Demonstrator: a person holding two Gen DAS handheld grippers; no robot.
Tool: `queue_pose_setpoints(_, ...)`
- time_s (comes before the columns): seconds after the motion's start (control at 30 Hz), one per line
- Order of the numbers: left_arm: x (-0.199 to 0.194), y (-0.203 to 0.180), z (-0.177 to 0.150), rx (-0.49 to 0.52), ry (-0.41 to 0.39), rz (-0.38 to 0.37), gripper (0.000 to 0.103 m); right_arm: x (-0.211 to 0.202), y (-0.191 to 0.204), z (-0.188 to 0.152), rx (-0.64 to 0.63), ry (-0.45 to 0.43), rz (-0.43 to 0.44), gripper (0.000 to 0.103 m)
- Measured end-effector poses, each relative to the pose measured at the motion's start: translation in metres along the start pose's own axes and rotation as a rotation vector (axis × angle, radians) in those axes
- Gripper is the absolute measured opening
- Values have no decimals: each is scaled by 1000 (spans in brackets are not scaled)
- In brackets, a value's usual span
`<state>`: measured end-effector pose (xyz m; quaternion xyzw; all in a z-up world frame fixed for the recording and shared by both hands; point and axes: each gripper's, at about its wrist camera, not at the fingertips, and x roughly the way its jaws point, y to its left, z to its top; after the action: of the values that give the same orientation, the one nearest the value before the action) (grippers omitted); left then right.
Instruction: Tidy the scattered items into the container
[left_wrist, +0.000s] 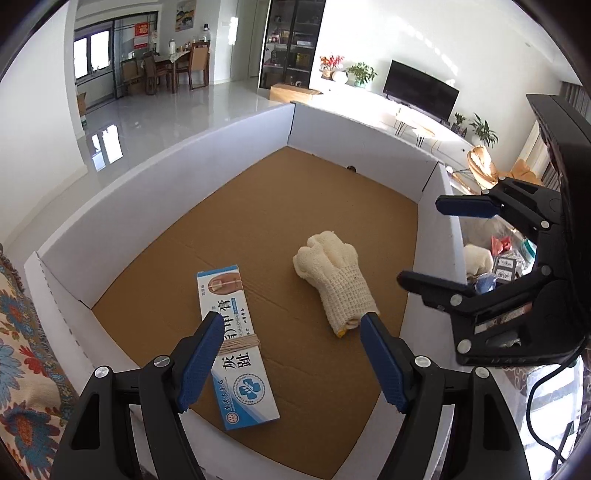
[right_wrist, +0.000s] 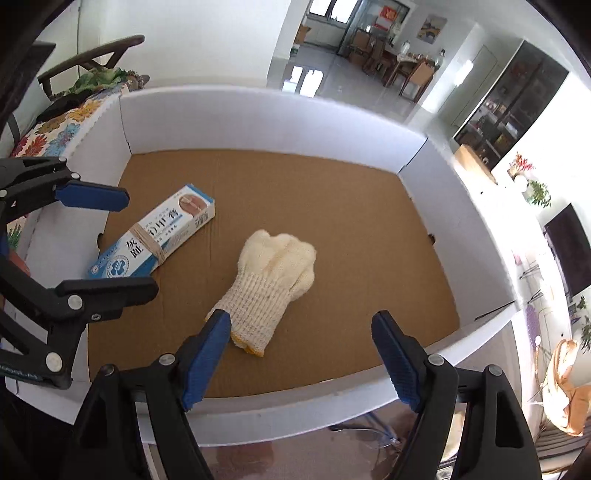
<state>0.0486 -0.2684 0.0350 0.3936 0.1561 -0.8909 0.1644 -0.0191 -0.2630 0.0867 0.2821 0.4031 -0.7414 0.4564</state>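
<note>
Left hand-held gripper (left_wrist: 291, 332) gapes over box (left_wrist: 236, 334); only it sees clutter (left_wrist: 495, 258) outside.

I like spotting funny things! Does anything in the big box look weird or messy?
A little. The cream knit glove lies crumpled on the cardboard box floor, its fingers curled under into a bunched lump. The blue-and-white ointment carton sits crooked to the walls, with tan twine wrapped around its middle. Nothing looks spilled or broken.

One white box (left_wrist: 166, 192), holding one carton (left_wrist: 236, 347) and one glove (left_wrist: 334, 275).
</note>
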Motion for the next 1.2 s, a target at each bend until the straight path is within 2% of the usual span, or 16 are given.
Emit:
queue_pose_setpoints(0.07,-23,0,4,-1,-88,3,75,-38,-27,6,45,-92,-64,80)
queue_pose_setpoints(0.13,-49,-3,9,4,-171,-6,79,-86,-64,5,164,-210,-129,83)
queue_pose_setpoints(0.17,-61,-6,12,4,-209,-15,90,-113,-82,0,229,-282,-177,87)
queue_pose_setpoints(0.2,-73,-10,14,3,-251,-26,103,-141,-96,-8,286,-358,-237,100)
queue_pose_setpoints(0.27,-91,-21,13,-13,-321,-42,103,-188,-118,-32,377,-490,-367,103)
queue_pose_setpoints(0.33,-99,-38,12,-21,-335,-97,103,-209,-140,-57,465,-524,-453,103)
queue_pose_setpoints(0.4,-99,-63,10,11,-302,-202,103,-208,-160,-81,556,-443,-501,103)
queue_pose_setpoints(0.5,-89,-112,-2,146,-244,-292,103,-183,-185,-120,672,-219,-515,103)
queue_pose_setpoints(0.63,-51,-174,-41,349,-133,-287,103,-145,-208,-167,770,94,-442,103)
queue_pose_setpoints(0.8,20,-210,-96,411,86,-278,103,-128,-208,-233,798,361,-283,103)
queue_pose_setpoints(0.9,45,-218,-114,441,141,-264,103,-113,-199,-263,799,461,-216,103)
queue_pose_setpoints(1.03,62,-234,-121,520,180,-247,103,-101,-190,-294,806,565,-176,103)
queue_pose_setpoints(1.13,67,-244,-128,592,185,-241,103,-105,-183,-313,812,575,-156,103)
queue_pose_setpoints(1.2,65,-245,-129,613,182,-263,103,-111,-173,-329,808,568,-143,103)
